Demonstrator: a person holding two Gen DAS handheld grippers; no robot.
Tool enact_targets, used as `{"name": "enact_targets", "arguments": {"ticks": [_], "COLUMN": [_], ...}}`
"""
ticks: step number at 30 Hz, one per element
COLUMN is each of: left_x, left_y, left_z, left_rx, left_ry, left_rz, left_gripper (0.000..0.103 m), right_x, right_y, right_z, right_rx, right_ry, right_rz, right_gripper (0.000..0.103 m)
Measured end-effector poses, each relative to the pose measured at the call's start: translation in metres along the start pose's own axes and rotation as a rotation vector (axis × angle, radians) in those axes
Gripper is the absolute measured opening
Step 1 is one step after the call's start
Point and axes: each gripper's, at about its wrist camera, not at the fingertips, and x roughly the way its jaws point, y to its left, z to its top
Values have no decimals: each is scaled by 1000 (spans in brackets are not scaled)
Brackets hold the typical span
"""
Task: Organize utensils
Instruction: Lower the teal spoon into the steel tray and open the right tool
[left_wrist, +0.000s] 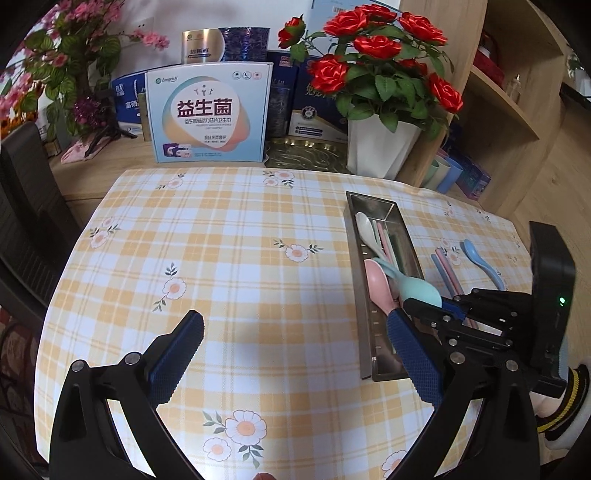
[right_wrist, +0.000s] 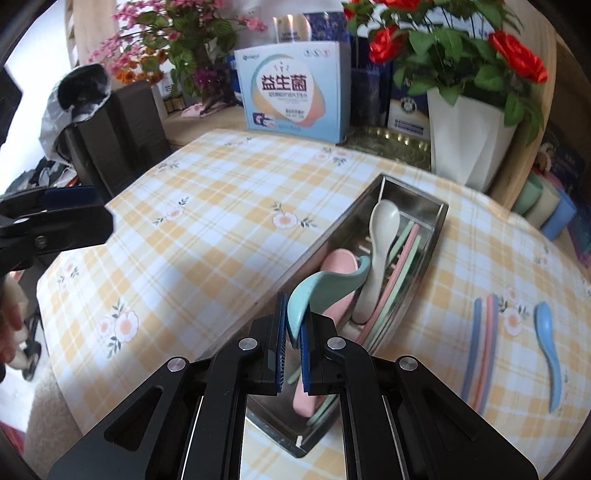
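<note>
A pale blue and white box (left_wrist: 209, 112), standing upper centre of the left wrist view at the far edge of the tabletop (left_wrist: 229, 266), bears large dark characters "益生菌" on its front. The same box (right_wrist: 295, 92) shows those characters in the right wrist view, top centre. Smaller print on it and on the neighbouring dark blue boxes (left_wrist: 314, 107) is too small to read.

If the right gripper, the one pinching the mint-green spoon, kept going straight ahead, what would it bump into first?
Most likely the pink spoon lying in the metal tray, just ahead of the right gripper and its mint-green spoon; depth is hard to judge.
</note>
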Motion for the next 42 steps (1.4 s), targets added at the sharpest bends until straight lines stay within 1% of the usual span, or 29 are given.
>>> {"name": "enact_targets", "arguments": {"ticks": [2, 6, 9, 12, 14, 15, 16, 17, 18, 21, 23, 24, 26, 27, 31, 42], "left_x": [0, 2, 2, 3, 3, 3, 4, 4, 4, 4, 3, 3, 2, 2, 1, -1], "left_y": [1, 1, 0, -3, -7, -9, -12, -14, -16, -23, -28, -31, -37, -40, -55, -104], "left_z": [-1, -1, 0, 1, 2, 3, 3, 4, 4, 6, 7, 8, 10, 11, 15, 24], "left_rx": [-4, -8, -6, -3, 0, 3, 5, 8, 12, 19, 25, 29, 38, 42, 73, 135], "left_ry": [1, 4, 5, 8, 8, 9, 11, 12, 12, 10, 6, 3, -1, -2, -10, -30], "left_rz": [-1, -2, -3, -3, -2, -2, 0, 3, 6, 10, 9, 10, 10, 9, 12, 1], "left_gripper": [97, 97, 97, 97, 97, 97, 97, 97, 97, 97, 97, 97, 97, 97, 97, 97], "right_x": [5, 7, 7, 6, 4, 2, -1, -5, -12, -25, -34, -39, -49, -54, -76, -125], "right_y": [-4, -7, -9, -6, -6, -6, -7, -9, -11, -20, -27, -31, -41, -45, -67, -123], "right_z": [-2, -4, -4, -5, -6, -6, -7, -8, -9, -9, -12, -13, -16, -18, -29, -58], "right_rx": [35, 60, 92, 88, 85, 87, 92, 100, 109, 123, 142, 152, 168, 172, 194, 298], "right_ry": [28, 50, 67, 86, 89, 86, 81, 65, 33, 4, -25, -39, -59, -66, -122, -249], "right_rz": [24, 45, 90, 100, 97, 94, 86, 80, 76, 46, 35, 28, 7, 3, -38, -143], "right_gripper": [6, 6, 8, 8, 11, 26, 54, 63, 63, 63, 66, 71, 76, 82, 87, 87]}}
